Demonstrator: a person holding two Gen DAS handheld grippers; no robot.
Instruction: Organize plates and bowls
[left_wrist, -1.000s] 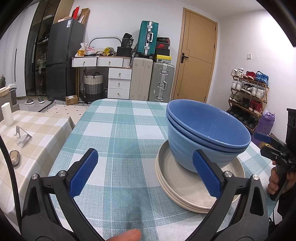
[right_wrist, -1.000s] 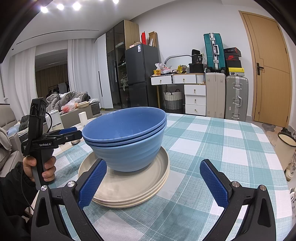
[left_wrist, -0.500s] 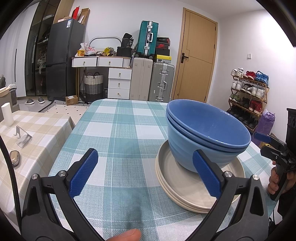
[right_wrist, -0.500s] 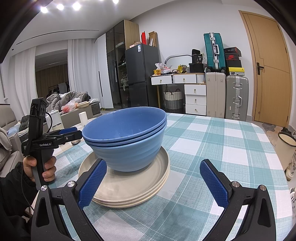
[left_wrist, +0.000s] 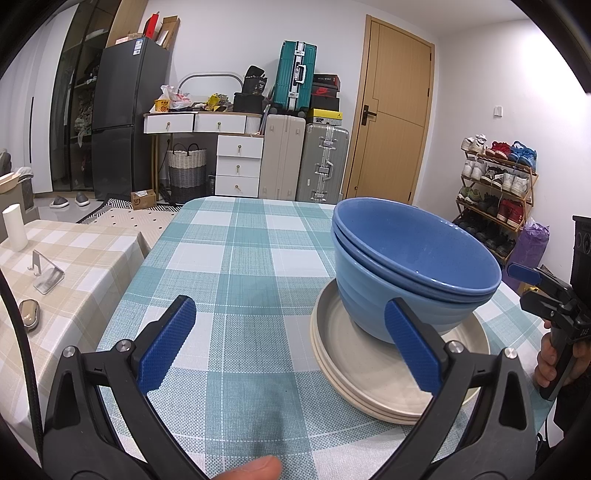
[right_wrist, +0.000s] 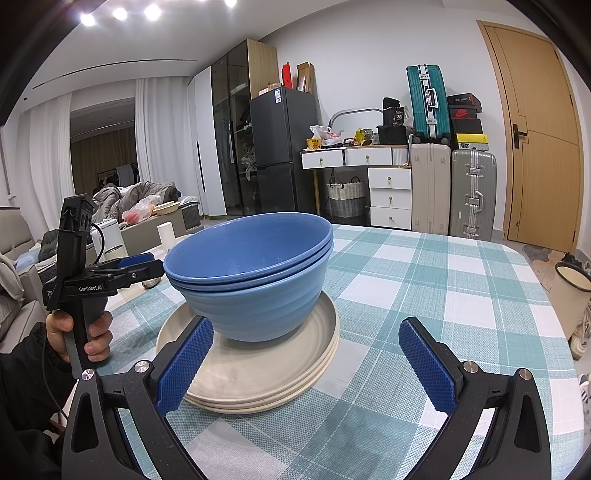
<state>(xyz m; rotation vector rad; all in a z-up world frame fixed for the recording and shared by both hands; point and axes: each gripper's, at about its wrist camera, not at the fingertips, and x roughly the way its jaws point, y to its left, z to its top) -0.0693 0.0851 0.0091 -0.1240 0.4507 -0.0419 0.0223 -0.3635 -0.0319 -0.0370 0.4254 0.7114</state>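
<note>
Left wrist view: left gripper (left_wrist: 291, 349), jaws wide and empty, above checked tabletop (left_wrist: 236, 273); stacked blue bowls (left_wrist: 413, 266) on stacked cream plates (left_wrist: 354, 354), ahead to the right; right gripper (left_wrist: 532, 280) beyond, at far right.

Right wrist view: right gripper (right_wrist: 304, 363), jaws wide, empty; bowls (right_wrist: 255, 273) on plates (right_wrist: 258, 369) ahead to the left; left gripper (right_wrist: 144, 267), jaws apart, beside bowls, held by a hand (right_wrist: 83, 332).

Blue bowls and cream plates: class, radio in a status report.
Left gripper open, right gripper open, both empty. Nested blue bowls sit on stacked cream plates, checked tablecloth. Nothing in the way.
</note>
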